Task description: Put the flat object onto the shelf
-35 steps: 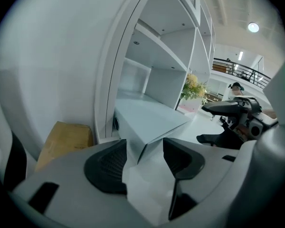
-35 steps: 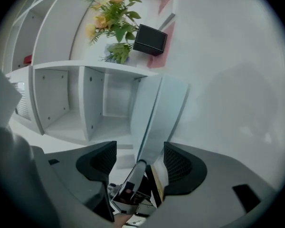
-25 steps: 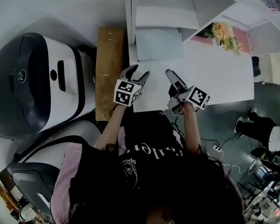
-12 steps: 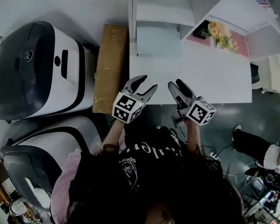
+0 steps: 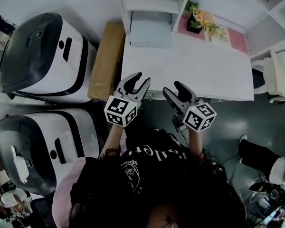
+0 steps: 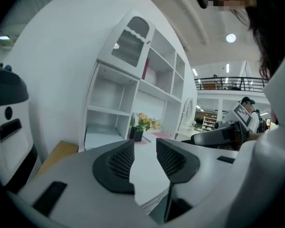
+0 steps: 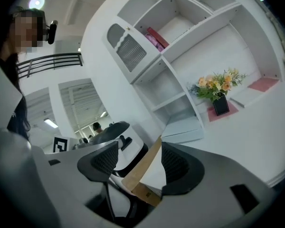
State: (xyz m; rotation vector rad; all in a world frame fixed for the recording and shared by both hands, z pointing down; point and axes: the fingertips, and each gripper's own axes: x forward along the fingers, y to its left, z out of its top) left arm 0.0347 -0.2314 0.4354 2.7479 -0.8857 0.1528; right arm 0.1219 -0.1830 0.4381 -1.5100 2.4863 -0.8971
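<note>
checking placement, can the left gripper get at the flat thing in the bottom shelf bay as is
Probably yes. The left gripper, jaws just closed partway on nothing, hangs over the table's near edge. Only bare tabletop lies between it and the flat thing, and the shelf is open-fronted.

The right gripper (image 7: 140, 146) holds its jaws apart with nothing between them. Through the gap show the edge of a brown box (image 7: 143, 172) and part of a white-and-black machine (image 7: 126, 159), both off the left side of the shelf (image 7: 180, 65). A flat object (image 7: 183, 129) lies in the shelf's lowest bay. Right of that bay, at the shelf's foot, a flower pot (image 7: 221, 104) stands on a pink mat (image 7: 224, 113) on the white table (image 7: 256, 141). A pink book (image 7: 156, 38) lies in an upper bay, and a grilled door (image 7: 128, 51) closes the shelf's top left bay.
</note>
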